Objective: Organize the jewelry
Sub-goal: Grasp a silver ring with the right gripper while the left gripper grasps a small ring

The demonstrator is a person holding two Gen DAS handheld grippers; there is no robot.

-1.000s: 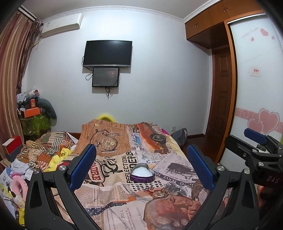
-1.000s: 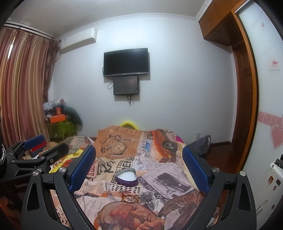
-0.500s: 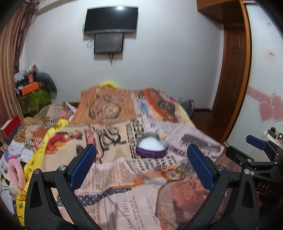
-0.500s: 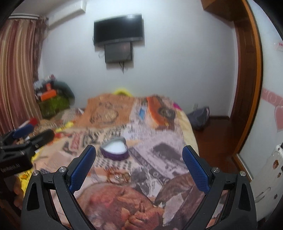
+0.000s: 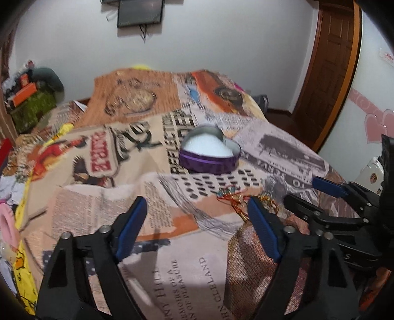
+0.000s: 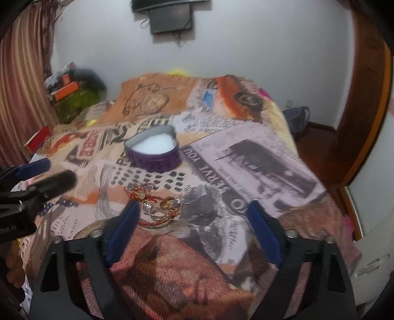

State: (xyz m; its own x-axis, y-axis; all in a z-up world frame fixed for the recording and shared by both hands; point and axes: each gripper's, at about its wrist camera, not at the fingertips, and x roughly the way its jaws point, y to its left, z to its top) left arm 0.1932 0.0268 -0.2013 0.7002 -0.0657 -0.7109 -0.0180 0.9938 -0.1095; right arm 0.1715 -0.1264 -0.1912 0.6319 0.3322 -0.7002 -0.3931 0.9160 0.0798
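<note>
A purple heart-shaped tin (image 5: 209, 155) with a white lining lies open on the bed; it also shows in the right wrist view (image 6: 153, 152). A small heap of jewelry (image 5: 242, 200), red cord, rings and gold pieces, lies in front of it, and is nearer in the right wrist view (image 6: 157, 206). My left gripper (image 5: 197, 233) is open and empty above the bedspread, left of the heap. My right gripper (image 6: 194, 233) is open and empty, its left finger (image 6: 123, 233) just beside the heap. Each gripper shows in the other's view (image 5: 330, 197) (image 6: 37, 177).
The bedspread (image 5: 147, 184) has a newspaper-collage print. Clutter and a red box (image 6: 39, 137) lie at the bed's left side. A wooden door (image 5: 330, 61) and a wardrobe stand right. Screens (image 6: 172, 17) hang on the far wall.
Both grippers have tipped down and moved closer to the bed. The tin and jewelry look larger and nearer. Both grippers stay open.
</note>
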